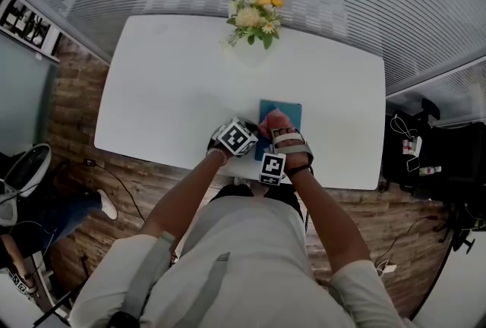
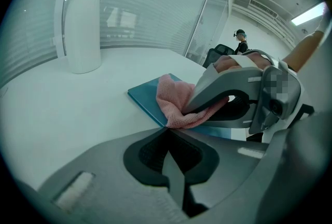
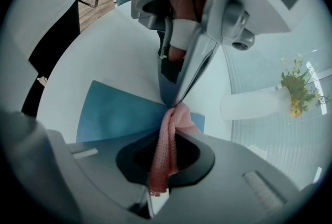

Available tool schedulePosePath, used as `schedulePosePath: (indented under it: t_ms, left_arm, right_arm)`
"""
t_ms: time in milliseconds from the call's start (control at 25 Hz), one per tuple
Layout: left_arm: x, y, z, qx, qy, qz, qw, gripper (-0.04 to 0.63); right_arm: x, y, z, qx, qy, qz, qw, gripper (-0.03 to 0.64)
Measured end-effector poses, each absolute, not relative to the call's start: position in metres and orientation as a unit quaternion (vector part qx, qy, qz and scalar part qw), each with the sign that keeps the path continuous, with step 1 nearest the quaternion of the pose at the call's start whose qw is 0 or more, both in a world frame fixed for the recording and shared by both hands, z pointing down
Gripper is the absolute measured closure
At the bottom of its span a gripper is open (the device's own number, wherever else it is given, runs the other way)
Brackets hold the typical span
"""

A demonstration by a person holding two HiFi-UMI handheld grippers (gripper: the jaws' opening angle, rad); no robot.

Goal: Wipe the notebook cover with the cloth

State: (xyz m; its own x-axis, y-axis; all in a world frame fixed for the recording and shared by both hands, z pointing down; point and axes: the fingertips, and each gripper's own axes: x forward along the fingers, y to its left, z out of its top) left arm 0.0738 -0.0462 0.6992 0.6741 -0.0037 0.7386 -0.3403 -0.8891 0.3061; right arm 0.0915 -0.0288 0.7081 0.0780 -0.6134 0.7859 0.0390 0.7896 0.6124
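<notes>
Notebook (image 1: 292, 112) (image 2: 142, 96) (image 3: 114, 114): teal cover, lying flat on the white table (image 1: 175, 83), near the table's front edge and directly in front of the person.

Cloth (image 1: 275, 121) (image 2: 171, 98) (image 3: 166, 150): pink, open weave, bunched. It rests on the notebook cover toward the cover's near-left corner. One end trails back into the right gripper.

Right gripper (image 1: 277, 138) (image 2: 194, 106) (image 3: 175, 129): jaws clamped on the cloth. Its own view shows a twisted strip of the fabric running the length of the gap between the pads and coming out at the tips, where it fans onto the cover.

Left gripper (image 1: 254, 138) (image 2: 167, 128) (image 3: 174, 102): jaws closed together. The tips come down right at the cloth's lower edge, over the notebook's near corner. Nothing shows between the pads; I cannot tell whether the tips nip the fabric. The two grippers meet nose to nose over the cloth.

Marker cubes: the left one (image 1: 237, 138) and the right one (image 1: 272, 167) sit just beside each other at the table's front edge.

Farther back: a tall white vase (image 2: 83, 21) (image 3: 249, 103) with yellow and cream flowers (image 1: 254, 15) (image 3: 295, 88) stands at the table's far edge, well apart from the notebook.
</notes>
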Motion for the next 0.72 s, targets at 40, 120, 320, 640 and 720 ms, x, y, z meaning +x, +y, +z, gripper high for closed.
schedulePosePath:
  t_ms: [40,120,320,640,720]
  left_arm:
    - [0.074,-0.046,0.7,0.889,-0.096,0.391,0.215,0.6]
    - [0.074,-0.046,0.702,0.889,-0.095,0.391,0.217,0.6]
    - [0.076,-0.046,0.704,0.89,-0.094,0.391,0.217,0.6]
    - [0.074,-0.045,0.705,0.888,-0.094,0.393,0.218,0.6]
    - [0.074,-0.045,0.704,0.889,-0.094,0.392,0.217,0.6]
  right_arm:
    - [0.091,-0.028,0.708,0.225,-0.638,-0.234,0.699,0.614]
    - [0.091,-0.026,0.709,0.224,-0.638,-0.234,0.699,0.614]
    - [0.09,-0.022,0.71,0.221,-0.639,-0.235,0.699,0.614]
    - [0.086,-0.014,0.71,0.215,-0.639,-0.239,0.699,0.614]
    - [0.086,-0.011,0.709,0.214,-0.639,-0.24,0.698,0.614]
